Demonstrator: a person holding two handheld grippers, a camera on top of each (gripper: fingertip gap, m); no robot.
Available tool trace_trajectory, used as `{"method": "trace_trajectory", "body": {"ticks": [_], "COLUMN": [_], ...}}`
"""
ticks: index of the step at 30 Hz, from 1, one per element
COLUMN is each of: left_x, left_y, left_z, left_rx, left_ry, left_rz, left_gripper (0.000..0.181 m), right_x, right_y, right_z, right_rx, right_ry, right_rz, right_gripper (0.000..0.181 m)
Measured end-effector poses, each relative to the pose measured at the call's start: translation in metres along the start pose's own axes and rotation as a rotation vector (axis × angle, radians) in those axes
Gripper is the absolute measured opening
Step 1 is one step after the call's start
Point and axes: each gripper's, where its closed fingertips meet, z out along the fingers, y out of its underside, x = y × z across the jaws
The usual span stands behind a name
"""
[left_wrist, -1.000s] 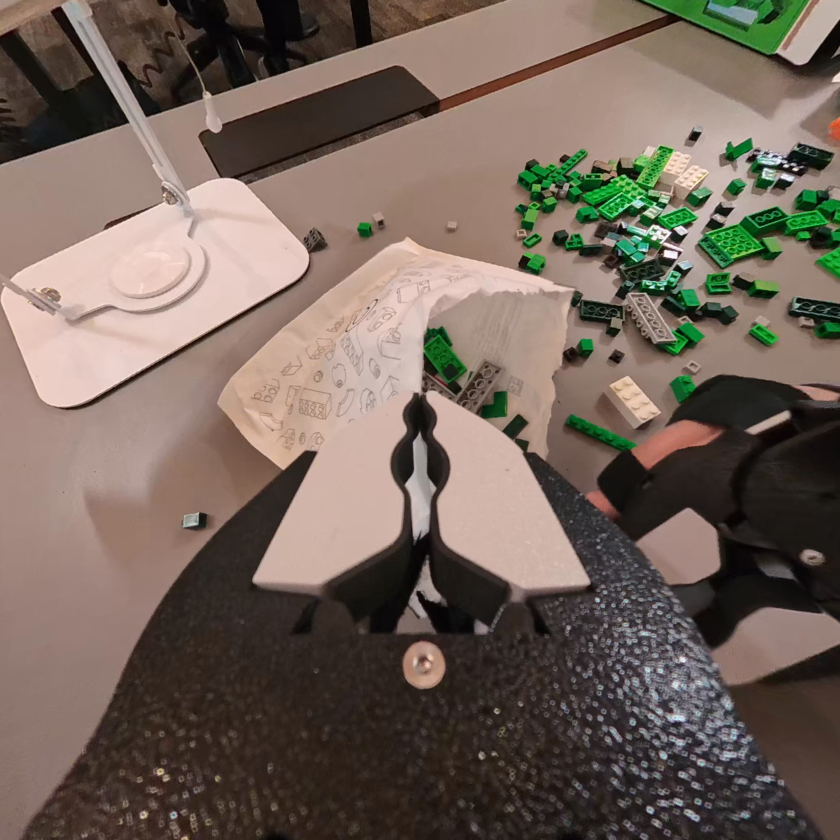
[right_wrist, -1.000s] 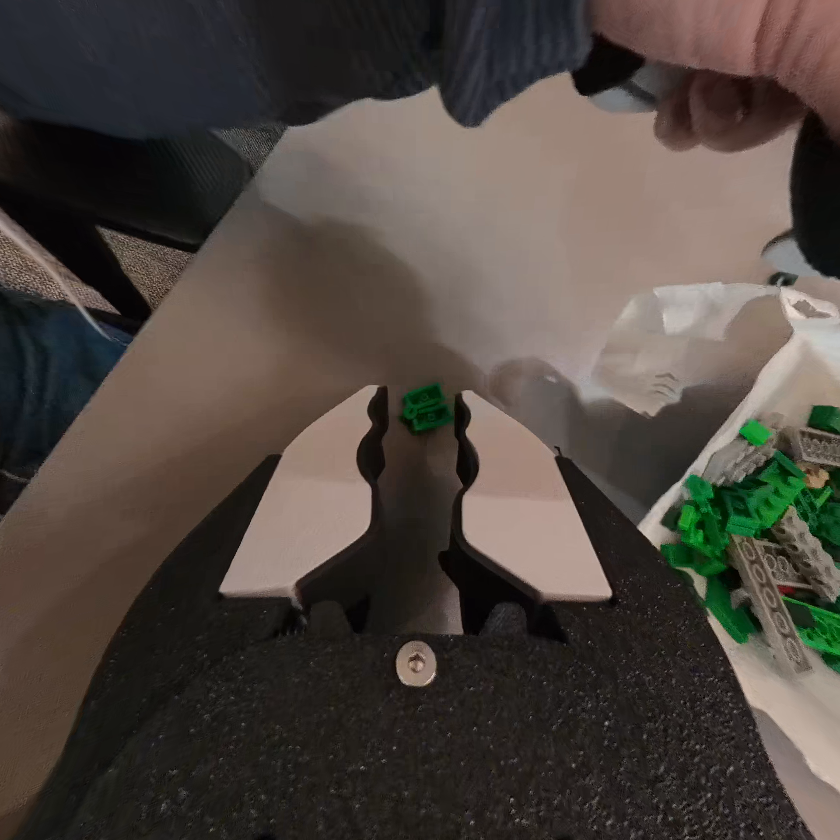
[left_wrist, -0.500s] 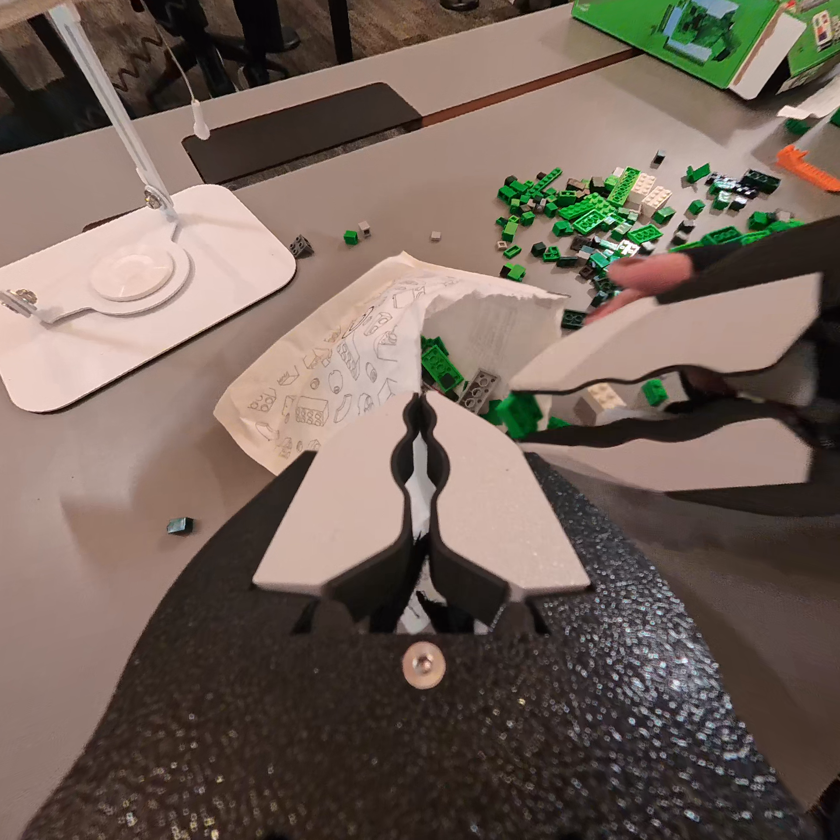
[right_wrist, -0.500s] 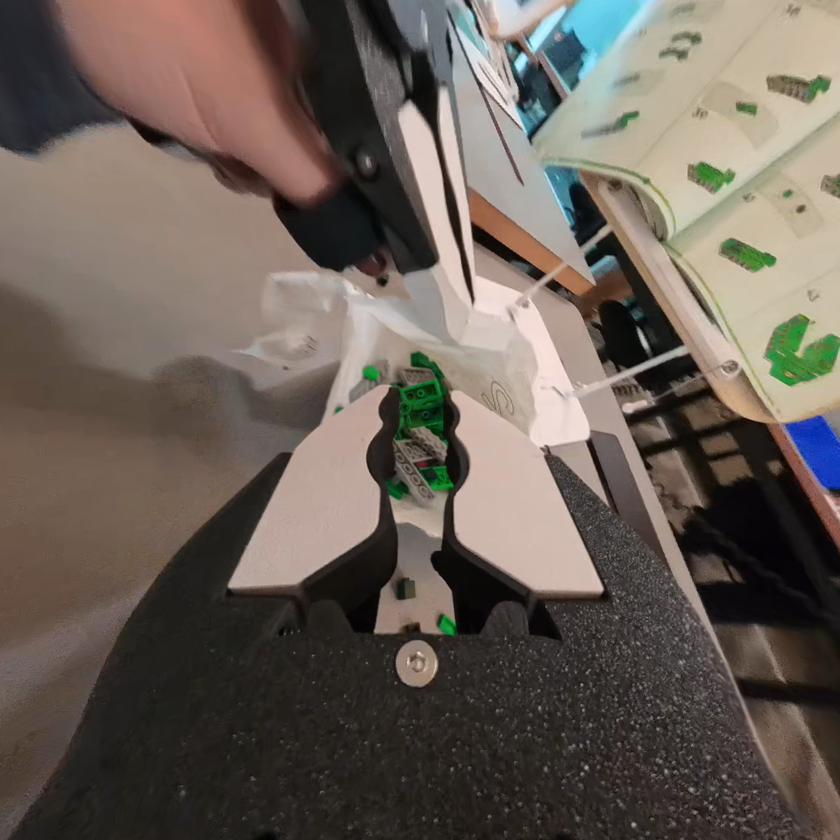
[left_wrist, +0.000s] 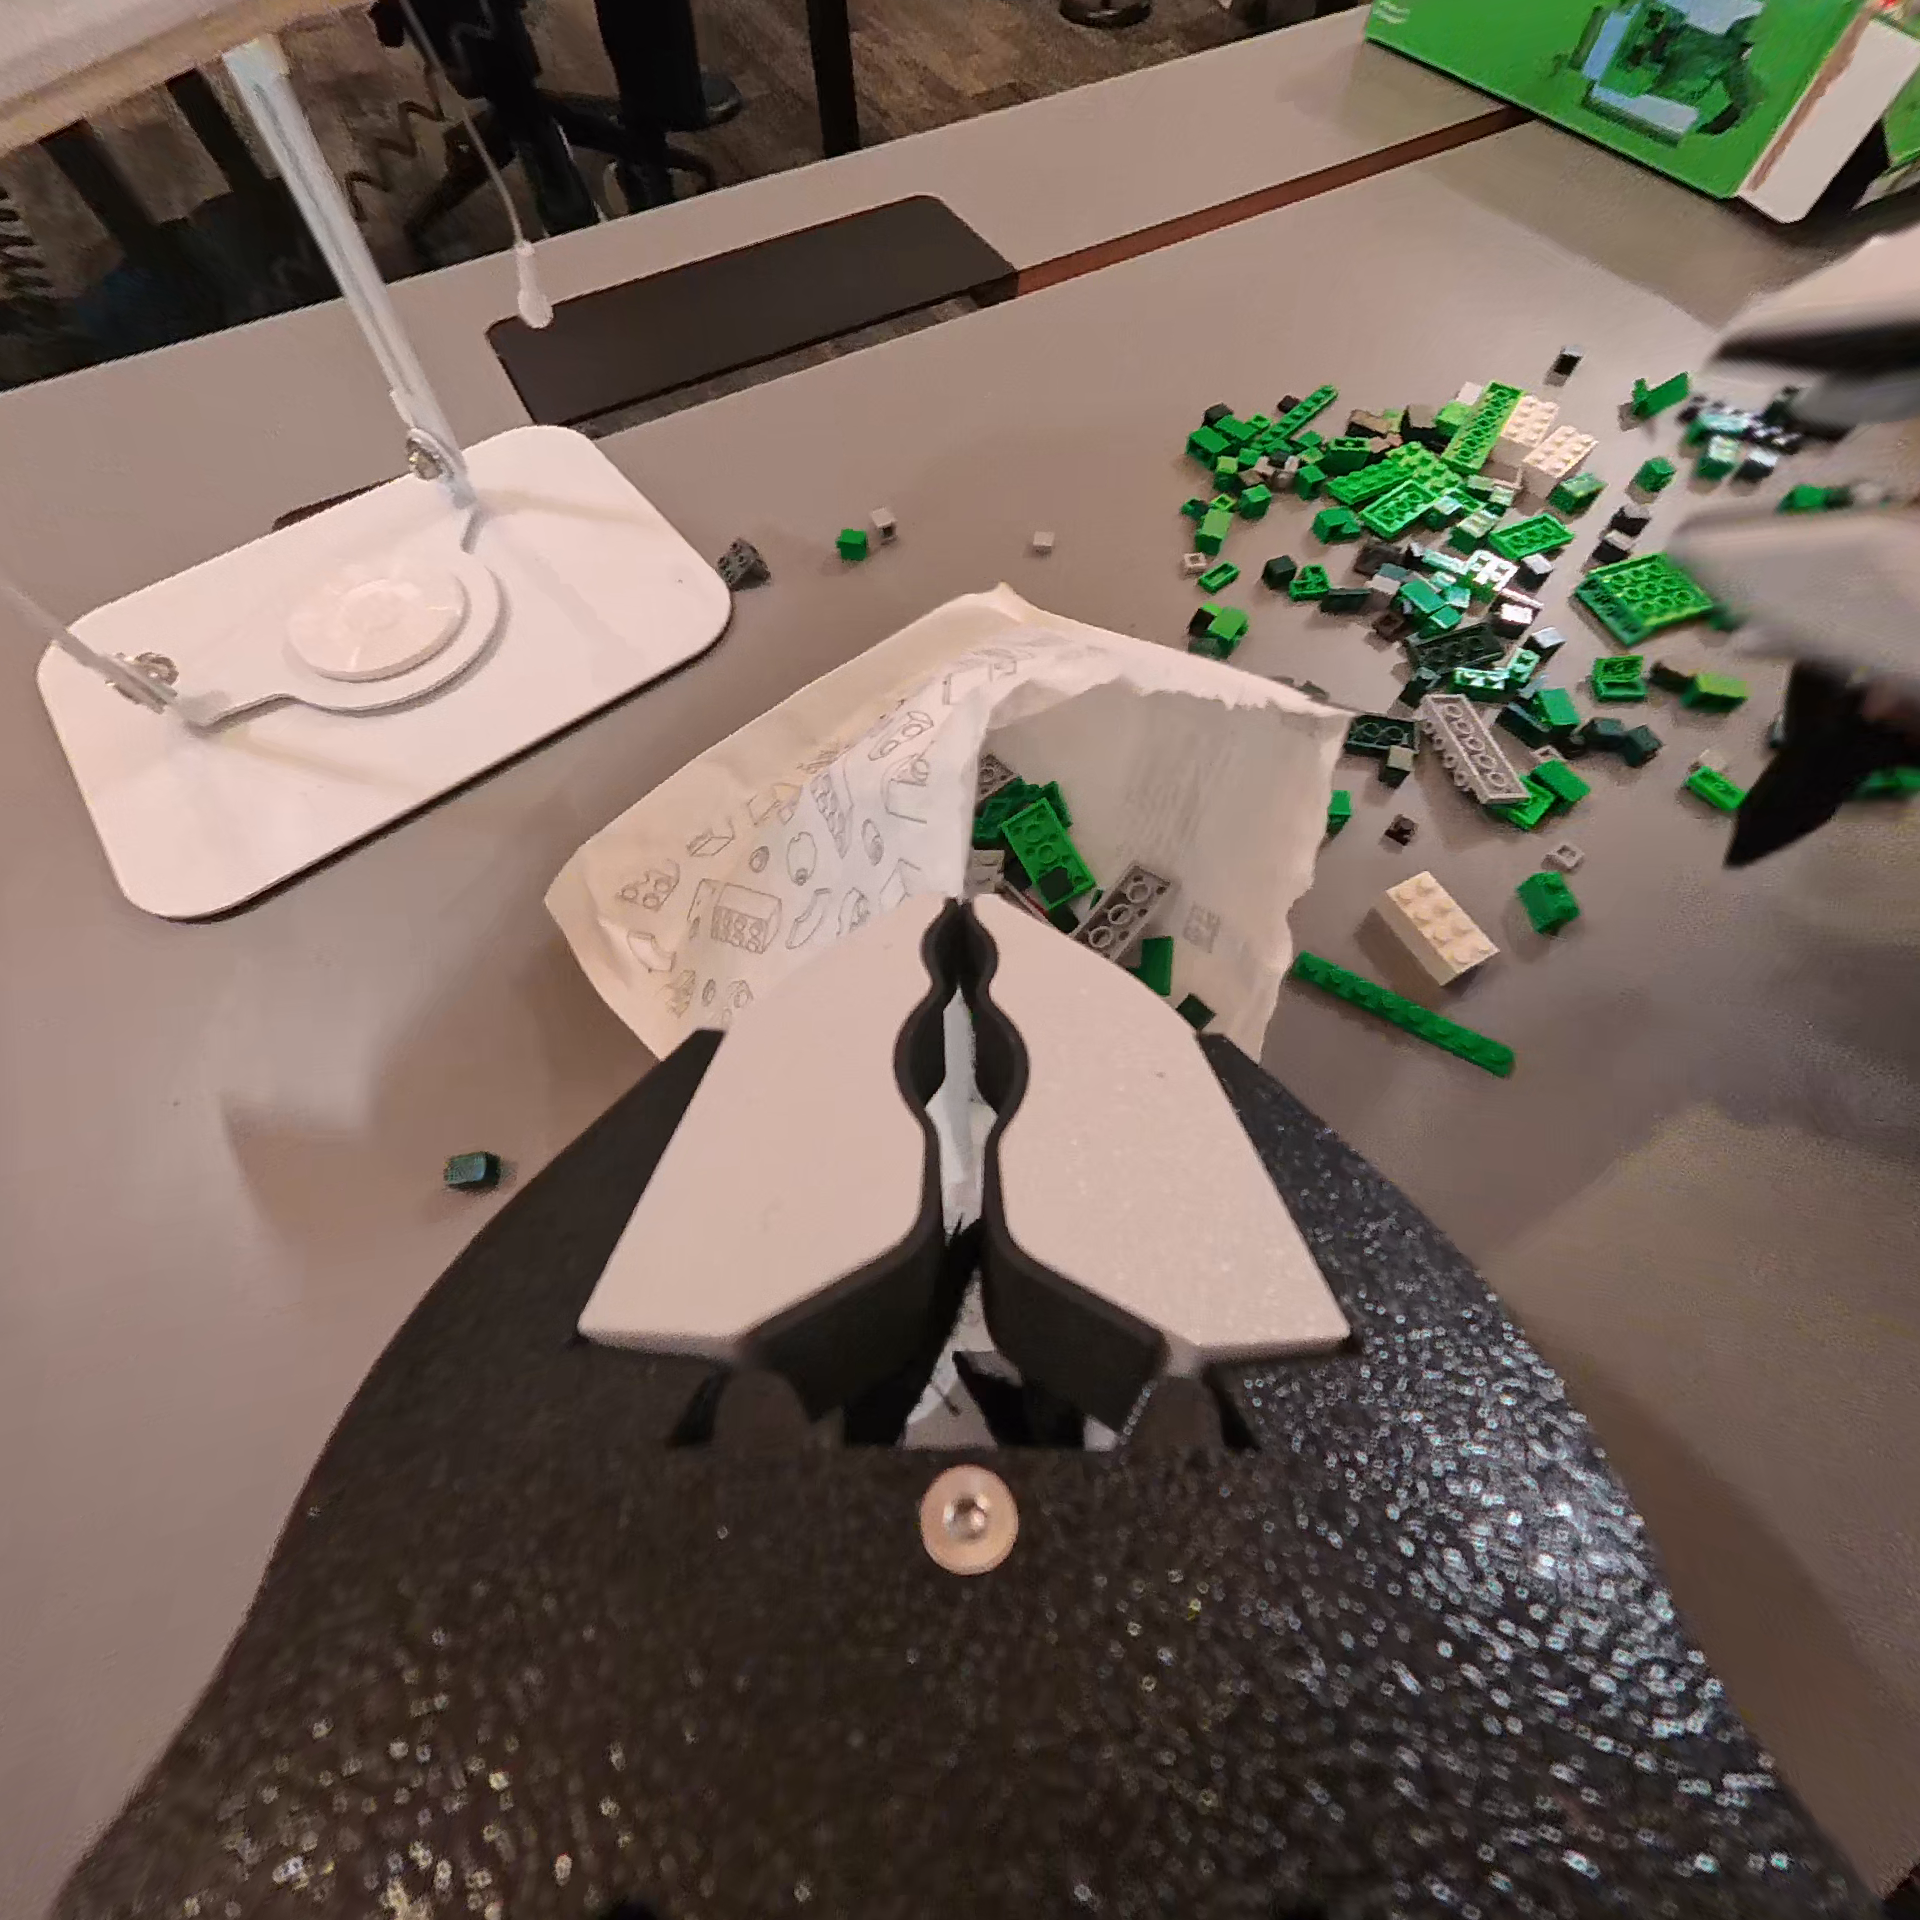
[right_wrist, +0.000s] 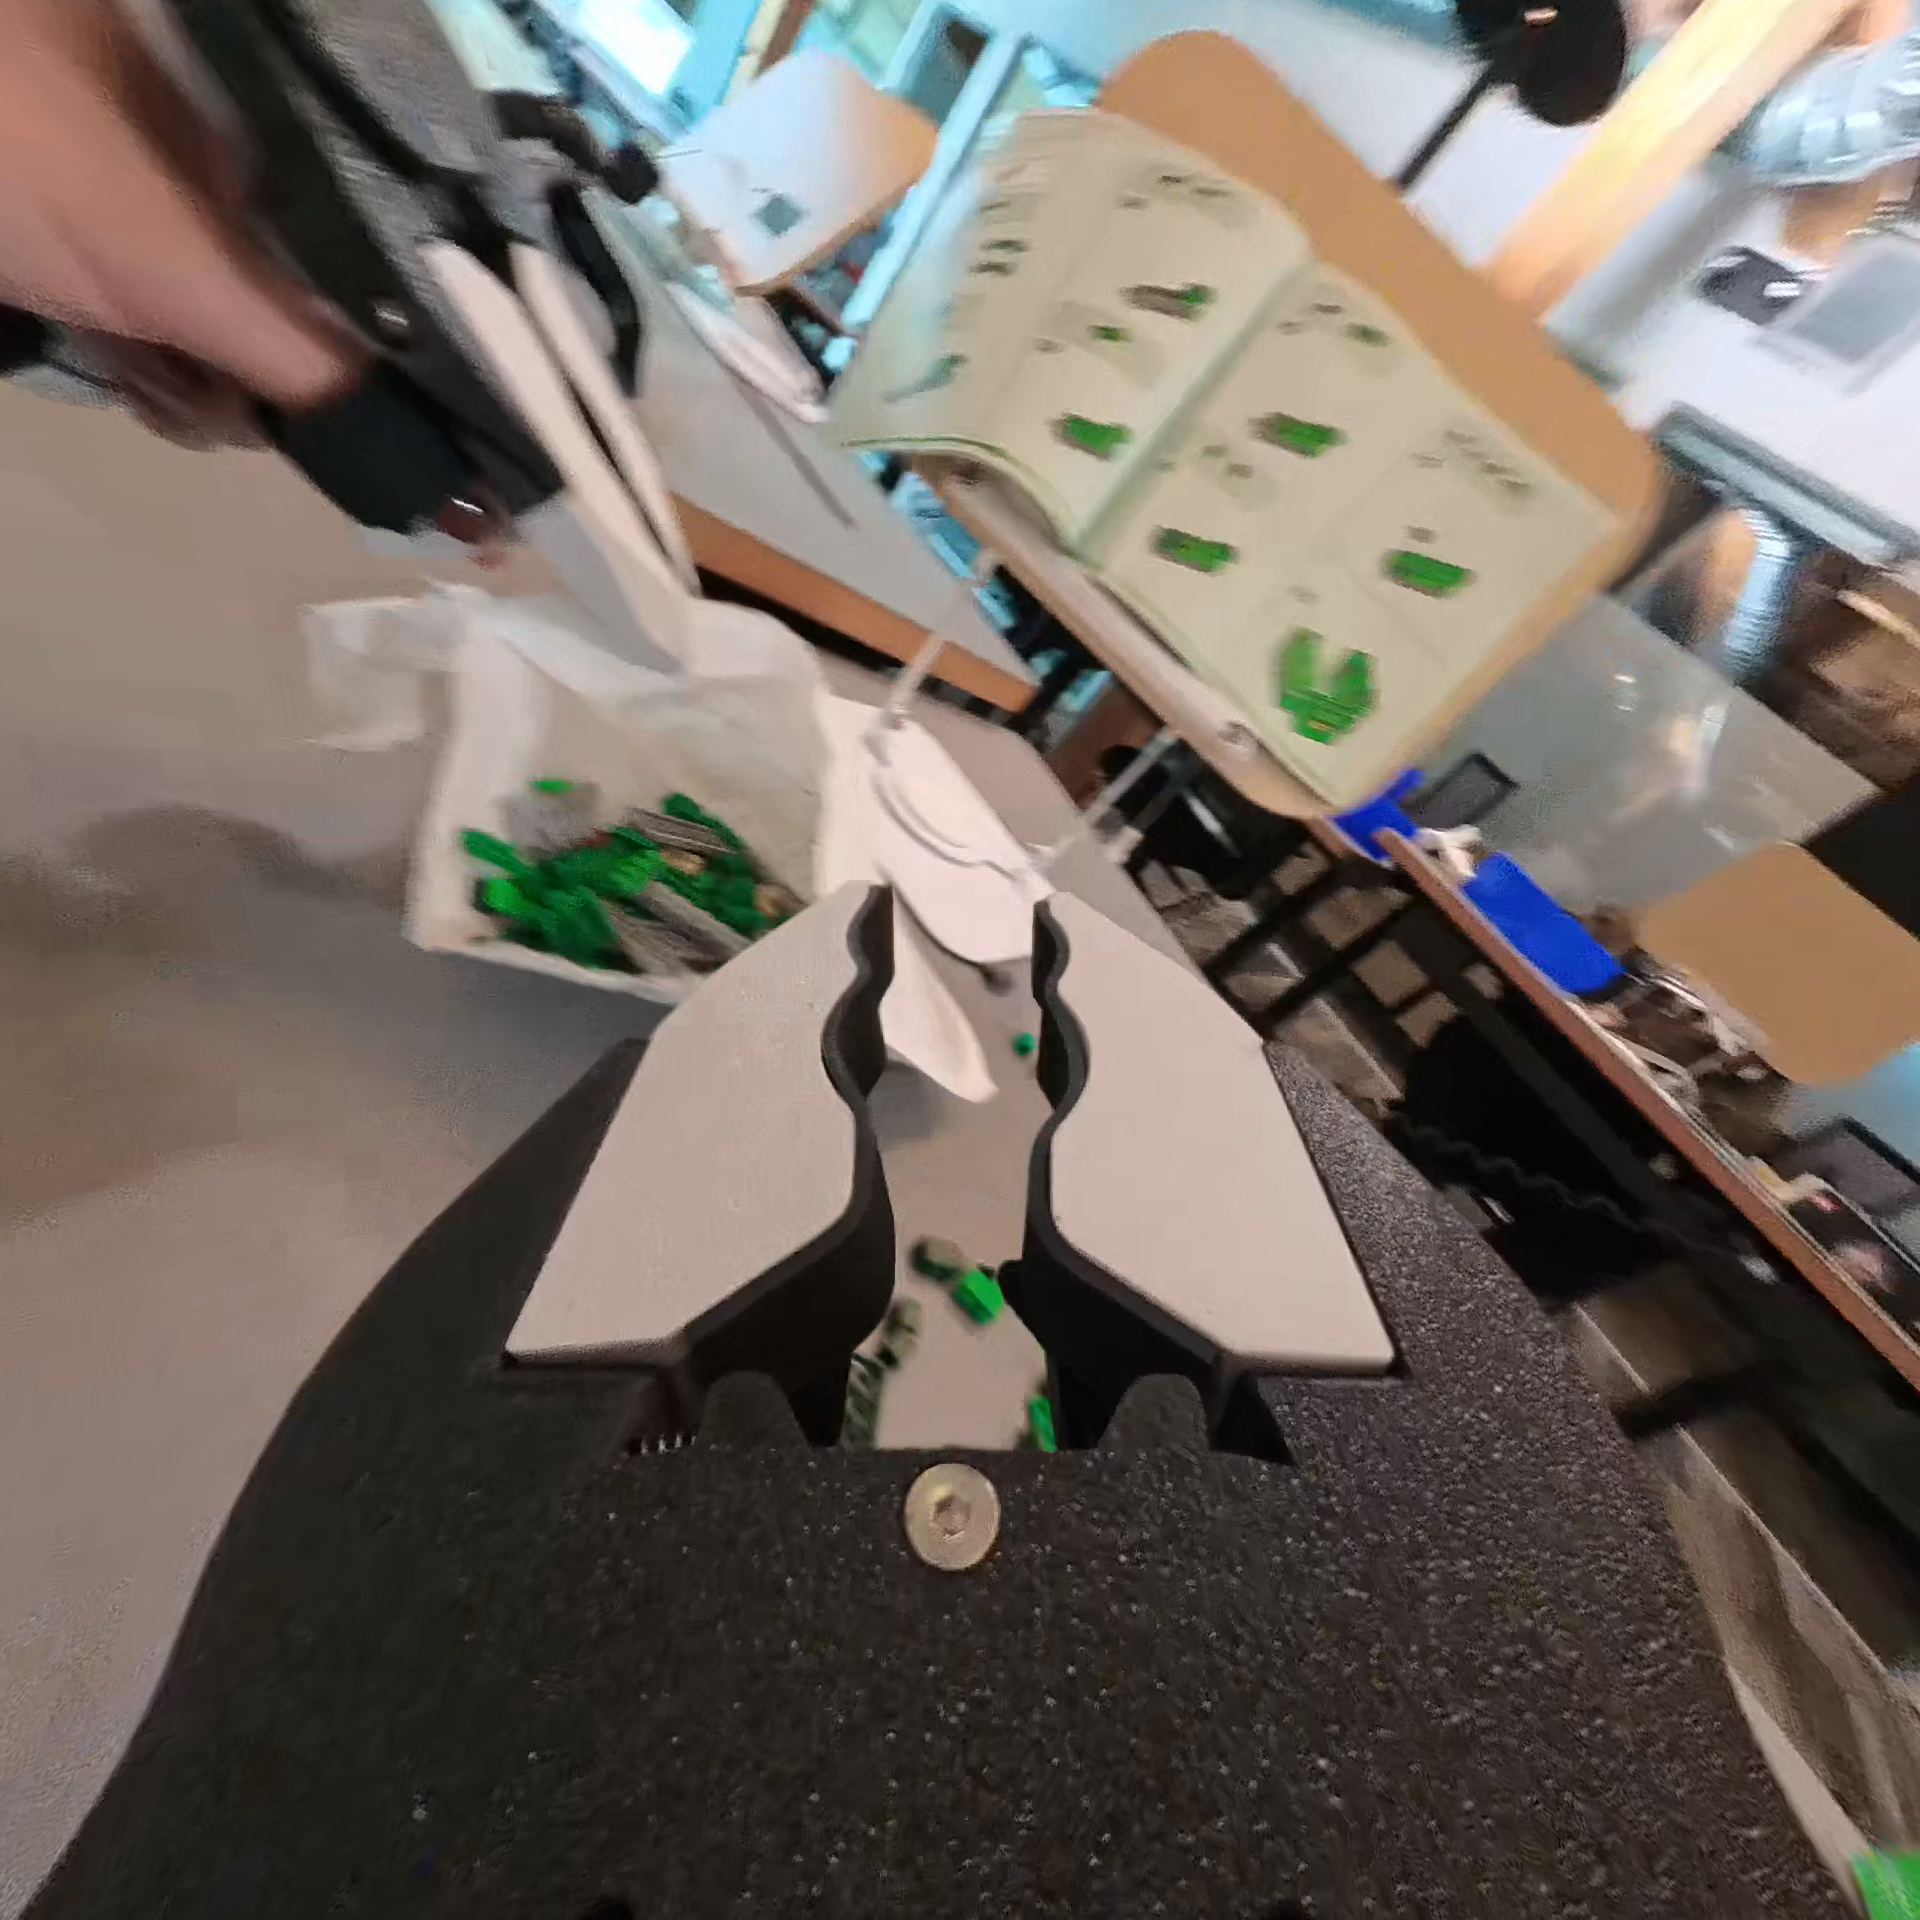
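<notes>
My left gripper (left_wrist: 958, 914) is shut on the near edge of a torn white paper bag (left_wrist: 831, 790) lying on the grey table. Its mouth faces right, with green and grey bricks (left_wrist: 1039, 842) inside. My right gripper (right_wrist: 961, 914) is open and empty, held above the table to the right of the bag (right_wrist: 582, 717). In the left wrist view it (left_wrist: 1704, 457) hovers over the loose brick pile (left_wrist: 1455, 540). The right wrist view is blurred and shows the left gripper (right_wrist: 665, 623) pinching the bag, with a hand behind it.
A white stand base (left_wrist: 364, 644) sits at the left, holding an open instruction booklet (right_wrist: 1247, 416) overhead. A white brick (left_wrist: 1439, 930) and a long green plate (left_wrist: 1403, 1013) lie right of the bag. A green box (left_wrist: 1621, 83) stands at the far right. A small dark brick (left_wrist: 473, 1171) lies near left. My right fingertips sit around 12 cm from my left ones.
My right gripper carried a green brick over the bag's mouth, then opened wider and swung away right over the loose pile. The brick is gone from its fingers. My left gripper kept its hold.
</notes>
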Motion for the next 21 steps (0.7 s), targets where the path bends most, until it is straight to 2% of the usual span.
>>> {"method": "trace_trajectory", "body": {"ticks": [6,11,13,16,18,21], "left_x": [-0.009,-0.012,-0.007,-0.004,-0.002,0.000], "left_y": [-0.006,-0.020,-0.023,-0.023,-0.023,-0.023], "left_z": [-0.013,-0.027,-0.029,-0.030,-0.030,-0.030], "left_rx": [0.026,0.089,0.096,0.083,0.077,0.071], "left_ry": [-0.038,-0.086,-0.066,-0.073,-0.064,-0.046], "left_rz": [0.006,0.026,0.024,0.045,0.045,0.043], "left_gripper": [0.000,0.000,0.000,0.000,0.000,0.000], "right_x": [0.076,0.107,0.095,0.044,0.007,-0.039], "right_y": [0.044,0.063,0.056,0.039,0.034,0.027], "right_z": [-0.057,-0.085,-0.081,-0.064,-0.053,-0.035], "right_rx": [-0.017,-0.013,0.049,0.116,0.097,0.070], "right_ry": [0.277,0.362,0.262,-0.035,-0.182,-0.286], "right_rz": [0.008,0.107,0.157,0.140,0.069,-0.068], "right_gripper": [0.019,0.015,0.016,0.021,0.029,0.036]}}
